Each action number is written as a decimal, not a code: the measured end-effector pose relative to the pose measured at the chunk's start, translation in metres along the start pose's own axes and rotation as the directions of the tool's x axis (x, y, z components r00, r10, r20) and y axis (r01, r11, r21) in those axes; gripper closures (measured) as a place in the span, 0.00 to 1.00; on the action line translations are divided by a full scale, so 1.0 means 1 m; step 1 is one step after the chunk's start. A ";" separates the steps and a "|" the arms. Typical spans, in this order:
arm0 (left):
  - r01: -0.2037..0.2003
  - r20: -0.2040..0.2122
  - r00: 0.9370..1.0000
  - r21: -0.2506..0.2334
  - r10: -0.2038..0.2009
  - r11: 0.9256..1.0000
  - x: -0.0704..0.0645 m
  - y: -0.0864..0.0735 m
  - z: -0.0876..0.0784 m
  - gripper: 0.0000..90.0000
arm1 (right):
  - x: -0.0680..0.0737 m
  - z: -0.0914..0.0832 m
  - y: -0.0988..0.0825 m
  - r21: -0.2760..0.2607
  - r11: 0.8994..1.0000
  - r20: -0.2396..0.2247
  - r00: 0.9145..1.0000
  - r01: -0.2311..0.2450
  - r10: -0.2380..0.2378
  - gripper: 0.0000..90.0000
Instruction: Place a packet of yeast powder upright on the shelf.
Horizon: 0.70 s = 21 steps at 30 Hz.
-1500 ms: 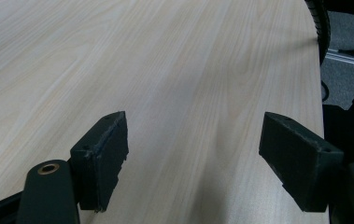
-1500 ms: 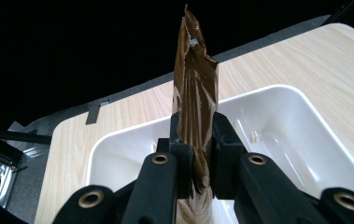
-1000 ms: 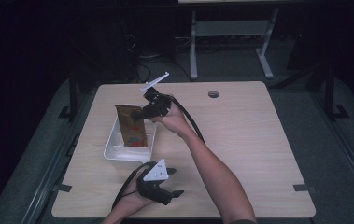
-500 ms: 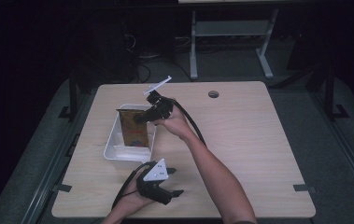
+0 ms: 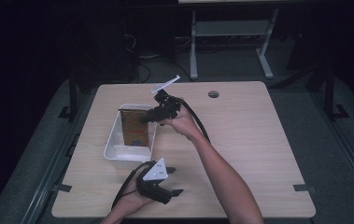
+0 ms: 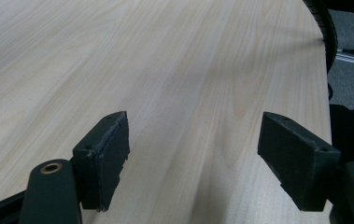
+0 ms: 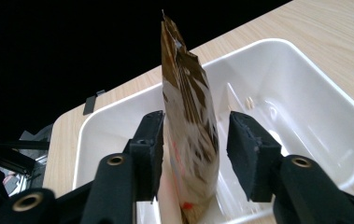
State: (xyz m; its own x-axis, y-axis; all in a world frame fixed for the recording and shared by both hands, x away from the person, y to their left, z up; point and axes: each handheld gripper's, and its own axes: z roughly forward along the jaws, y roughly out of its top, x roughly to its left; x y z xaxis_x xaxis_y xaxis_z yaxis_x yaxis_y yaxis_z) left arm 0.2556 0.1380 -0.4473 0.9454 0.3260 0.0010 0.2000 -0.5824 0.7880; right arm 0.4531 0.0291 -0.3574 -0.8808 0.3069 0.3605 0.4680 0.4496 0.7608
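From the high view, a white bin (image 5: 118, 148) sits on the left half of the light wood tabletop (image 5: 249, 140), its long side running away from the person. A brown snack pouch (image 5: 132, 127) stands inside it, upright, its long axis vertical and its top edge near the bin's far rim; its broad printed face looks toward the person. The right hand-held gripper (image 5: 145, 119) reaches in from the right and sits level with the pouch's upper right edge. The left hand-held gripper (image 5: 173, 181) rests low on the tabletop near the front edge, just in front of the bin, pointing to the right, with its grey three-cornered plate on top.

In the left gripper view, the left hand-held gripper (image 6: 193, 158) has its jaws spread wide over bare tabletop (image 6: 165, 60), with nothing between them.

In the right gripper view, the pouch (image 7: 191, 140) is seen edge-on, rising between the jaws of the right hand-held gripper (image 7: 194, 154). Its sealed top points up and tips slightly to the left, and its base goes down into the bin (image 7: 305, 116). The jaws have just been opening: the left pad lies right against the pouch's side, while a clear gap shows between the pouch and the right pad, so the pouch stands between them unclamped.
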 end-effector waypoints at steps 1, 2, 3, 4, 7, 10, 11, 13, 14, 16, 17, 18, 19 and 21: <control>0.001 -0.001 1.000 -0.001 -0.001 1.000 0.000 0.000 0.000 0.27 | 0.000 -0.002 -0.001 -0.003 1.000 0.000 1.000 -0.001 0.001 0.60; 0.001 -0.001 1.000 0.000 -0.001 1.000 0.000 0.000 0.000 0.27 | -0.001 -0.005 -0.002 -0.005 1.000 0.000 1.000 -0.002 0.002 0.59; 0.003 -0.002 1.000 -0.002 -0.003 1.000 0.000 0.000 0.000 0.27 | -0.001 -0.007 -0.003 -0.008 1.000 0.000 1.000 -0.002 0.002 0.59; 0.003 -0.002 1.000 -0.003 -0.003 1.000 0.001 0.000 0.000 0.27 | -0.001 -0.010 -0.005 -0.009 1.000 0.000 1.000 0.000 0.000 0.59; 0.002 -0.005 1.000 -0.002 -0.002 1.000 0.001 0.000 0.000 0.27 | 0.000 -0.018 -0.010 -0.013 1.000 0.001 1.000 -0.002 0.002 0.57; 0.003 -0.006 1.000 -0.004 -0.003 1.000 0.001 0.000 0.000 0.27 | 0.000 -0.026 -0.015 -0.018 1.000 0.005 1.000 -0.003 0.004 0.56; 0.003 -0.006 1.000 -0.005 -0.003 1.000 0.001 0.000 0.000 0.27 | -0.001 -0.029 -0.016 -0.020 1.000 0.007 1.000 -0.003 0.003 0.56; 0.003 -0.007 1.000 -0.005 -0.003 1.000 0.001 0.000 0.001 0.27 | -0.001 -0.035 -0.021 -0.030 1.000 0.008 1.000 -0.004 0.004 0.56; 0.003 -0.007 1.000 -0.006 -0.003 1.000 0.001 0.000 0.001 0.27 | -0.001 -0.038 -0.022 -0.031 0.999 0.009 1.000 -0.007 0.007 0.56; 0.004 -0.008 1.000 -0.006 -0.004 1.000 0.001 0.000 0.001 0.27 | -0.002 -0.044 -0.026 -0.036 0.999 0.013 1.000 -0.008 0.008 0.55; 0.004 -0.010 1.000 -0.005 -0.004 1.000 0.002 0.000 0.001 0.27 | -0.002 -0.046 -0.027 -0.039 0.999 0.013 1.000 -0.009 0.010 0.55; 0.004 -0.011 1.000 -0.005 -0.004 1.000 0.002 0.000 0.001 0.27 | -0.002 -0.050 -0.030 -0.042 0.999 0.015 1.000 -0.013 0.014 0.54; 0.001 -0.012 1.000 -0.003 -0.001 1.000 0.003 0.000 0.001 0.27 | -0.003 -0.053 -0.032 -0.045 0.999 0.017 1.000 -0.014 0.015 0.54; 0.003 -0.013 1.000 -0.003 -0.003 1.000 0.003 -0.001 0.001 0.27 | -0.004 -0.060 -0.036 -0.051 0.999 0.020 1.000 -0.017 0.018 0.54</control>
State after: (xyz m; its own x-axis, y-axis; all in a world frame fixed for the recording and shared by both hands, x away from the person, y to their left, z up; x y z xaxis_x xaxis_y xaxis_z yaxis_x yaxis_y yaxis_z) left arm 0.2585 0.1387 -0.4483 0.9415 0.3369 0.0066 0.2017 -0.5792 0.7898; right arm 0.4351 -0.0385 -0.3541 -0.8708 0.3317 0.3630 0.4784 0.4012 0.7811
